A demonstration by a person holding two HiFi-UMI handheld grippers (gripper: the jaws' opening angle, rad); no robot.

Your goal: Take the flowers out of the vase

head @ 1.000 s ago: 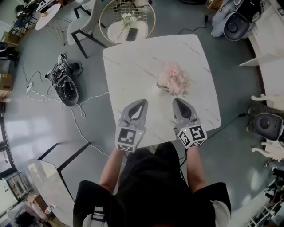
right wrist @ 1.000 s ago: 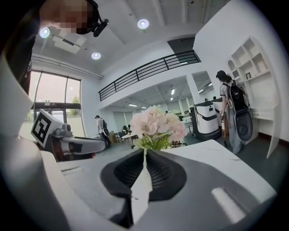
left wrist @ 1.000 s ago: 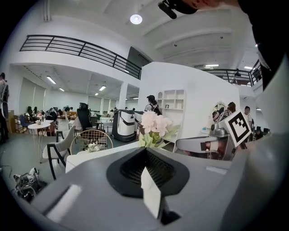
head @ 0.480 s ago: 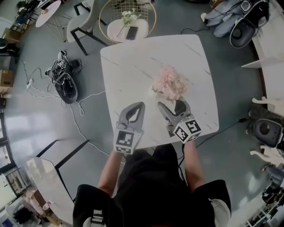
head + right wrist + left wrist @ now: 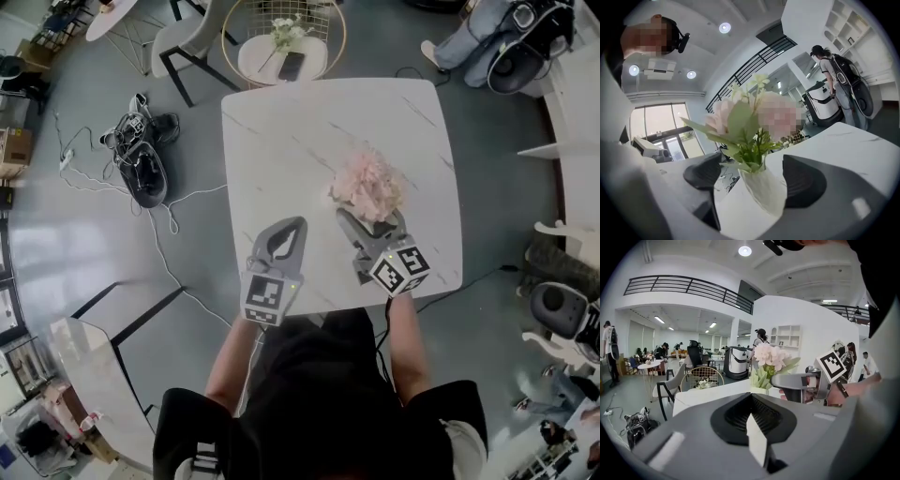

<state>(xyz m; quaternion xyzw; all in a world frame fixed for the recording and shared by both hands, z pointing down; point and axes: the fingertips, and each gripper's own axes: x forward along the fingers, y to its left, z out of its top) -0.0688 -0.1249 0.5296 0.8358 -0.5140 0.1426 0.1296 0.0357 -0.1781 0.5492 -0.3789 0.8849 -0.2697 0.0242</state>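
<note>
A bunch of pink flowers with green leaves stands in a small white vase on the white marble table. My right gripper is level at the vase. Its jaws are opening, and the vase stands between the two pads with a gap on each side. In the head view the blooms hide the vase. My left gripper hovers over the table's near edge, left of the vase, shut with nothing in it. In the left gripper view the flowers and the right gripper show ahead.
A round gold wire side table with white flowers and a phone stands beyond the far edge, with a chair beside it. Cables and dark gear lie on the floor at the left. A person's legs are at the top right.
My right gripper has moved forward and left up to the vase, has rolled, and has gone from shut to wide open around it. The left gripper has hardly moved.
</note>
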